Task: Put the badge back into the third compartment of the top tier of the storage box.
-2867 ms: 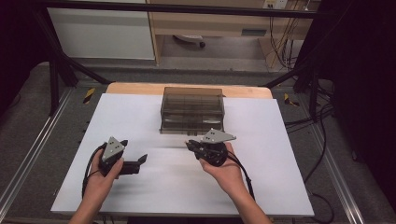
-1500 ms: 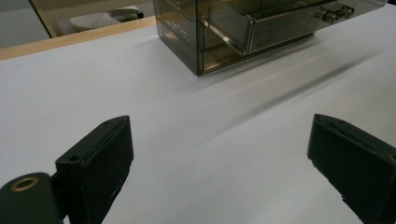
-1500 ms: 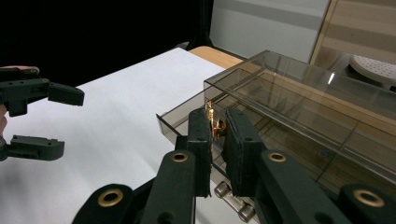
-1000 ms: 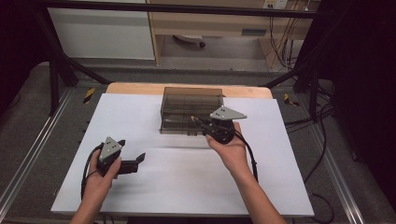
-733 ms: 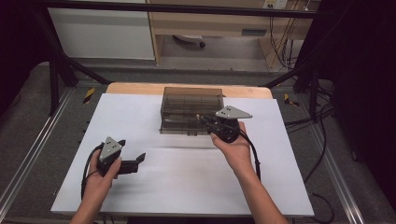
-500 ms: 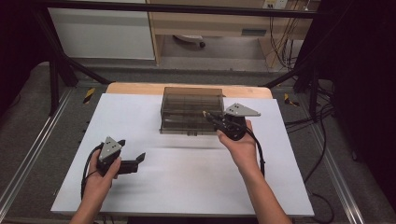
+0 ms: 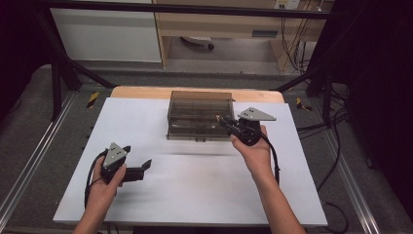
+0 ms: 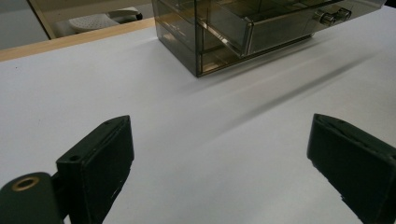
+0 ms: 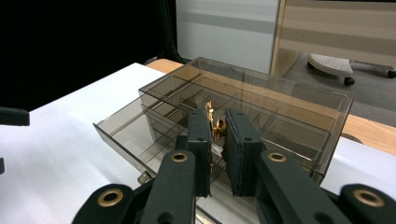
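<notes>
Now my right gripper (image 9: 218, 128), clamped on a small gold-coloured metal piece (image 9: 211, 116), hovers over the smoky transparent plastic drawer box's (image 7: 198, 114) pulled-out drawer (image 9: 135, 135), placement pending; left gripper (image 7: 139, 168) rests with jaws apart.

Smoky brown translucent drawer box (image 7: 198, 114); small gold-coloured piece (image 9: 215, 126) between black jaws of the right hand-held gripper (image 9: 218, 135); plain white worktop (image 7: 195, 180) with pale wood edge.

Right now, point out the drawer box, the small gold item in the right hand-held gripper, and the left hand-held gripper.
drawer box (image 7: 199, 109): high view, on its smoky top panel.
small gold item (image 9: 215, 127): right gripper view, on the part showing between the pads.
left hand-held gripper (image 8: 219, 163): left gripper view, midway between its open fingertips.
</notes>
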Available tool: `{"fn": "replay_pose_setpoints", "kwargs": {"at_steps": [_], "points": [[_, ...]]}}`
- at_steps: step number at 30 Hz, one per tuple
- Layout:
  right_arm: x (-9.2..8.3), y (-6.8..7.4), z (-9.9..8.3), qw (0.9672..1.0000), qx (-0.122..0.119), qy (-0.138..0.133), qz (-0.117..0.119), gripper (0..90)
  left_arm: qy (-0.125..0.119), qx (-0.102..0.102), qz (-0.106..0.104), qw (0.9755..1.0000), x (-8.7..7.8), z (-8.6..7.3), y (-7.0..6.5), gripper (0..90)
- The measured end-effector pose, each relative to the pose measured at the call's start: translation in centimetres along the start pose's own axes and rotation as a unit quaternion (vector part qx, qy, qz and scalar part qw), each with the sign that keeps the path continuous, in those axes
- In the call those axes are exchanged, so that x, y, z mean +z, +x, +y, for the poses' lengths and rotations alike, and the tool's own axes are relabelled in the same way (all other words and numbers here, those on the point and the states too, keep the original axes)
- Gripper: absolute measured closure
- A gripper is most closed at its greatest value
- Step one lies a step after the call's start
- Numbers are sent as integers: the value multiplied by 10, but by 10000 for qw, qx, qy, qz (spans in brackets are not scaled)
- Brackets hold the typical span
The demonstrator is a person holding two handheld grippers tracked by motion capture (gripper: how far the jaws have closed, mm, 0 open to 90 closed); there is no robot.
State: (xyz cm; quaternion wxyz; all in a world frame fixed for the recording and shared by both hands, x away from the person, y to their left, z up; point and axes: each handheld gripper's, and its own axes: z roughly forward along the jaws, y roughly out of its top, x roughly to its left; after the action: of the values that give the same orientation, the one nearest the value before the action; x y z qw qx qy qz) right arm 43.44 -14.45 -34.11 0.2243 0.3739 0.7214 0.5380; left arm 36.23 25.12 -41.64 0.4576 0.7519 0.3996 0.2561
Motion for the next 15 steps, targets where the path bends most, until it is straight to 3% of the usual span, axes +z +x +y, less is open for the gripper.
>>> {"fn": "replay_pose_setpoints", "kwargs": {"at_steps": [15], "points": [[3,-3,-3,10000,-6,68,-54,812,7,6,3,10000,0,0,0,72]]}}
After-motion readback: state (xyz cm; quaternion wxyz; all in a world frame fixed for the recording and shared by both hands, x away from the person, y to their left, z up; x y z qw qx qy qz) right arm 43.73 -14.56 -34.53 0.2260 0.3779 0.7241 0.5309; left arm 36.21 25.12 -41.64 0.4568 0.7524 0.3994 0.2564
